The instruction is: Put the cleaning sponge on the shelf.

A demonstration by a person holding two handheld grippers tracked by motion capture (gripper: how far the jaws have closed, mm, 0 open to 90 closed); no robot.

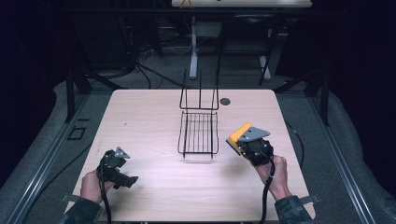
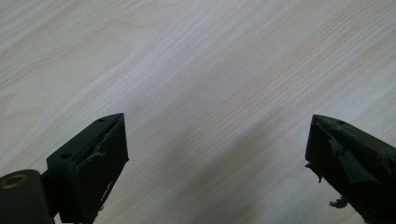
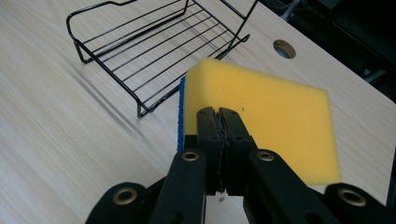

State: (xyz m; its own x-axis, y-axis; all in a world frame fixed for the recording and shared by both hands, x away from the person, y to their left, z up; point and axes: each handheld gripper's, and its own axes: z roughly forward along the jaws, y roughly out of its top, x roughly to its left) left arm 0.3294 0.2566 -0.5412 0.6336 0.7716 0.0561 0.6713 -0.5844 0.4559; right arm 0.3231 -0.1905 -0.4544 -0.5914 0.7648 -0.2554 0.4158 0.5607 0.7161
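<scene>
I have the yellow foam sponge with the blue scrub layer (image 3: 261,112) lifted off the pale wooden table (image 1: 149,121), just to the right of the black wire rack (image 1: 198,133) with its upright back frame. In the right gripper view the sponge's broad yellow face is turned up toward the camera and its long side runs away to the right, the blue edge facing the rack's near corner. The rack's open tray lies up and to the left of the sponge, close by, so I judge the coming move to be a short carry that way and down into the tray. My right gripper (image 3: 220,114) has its jaws pressed nearly together, pinching the sponge's near edge. My left gripper (image 1: 116,168) sits well apart at the table's left, jaws spread wide over bare wood, holding nothing.
</scene>
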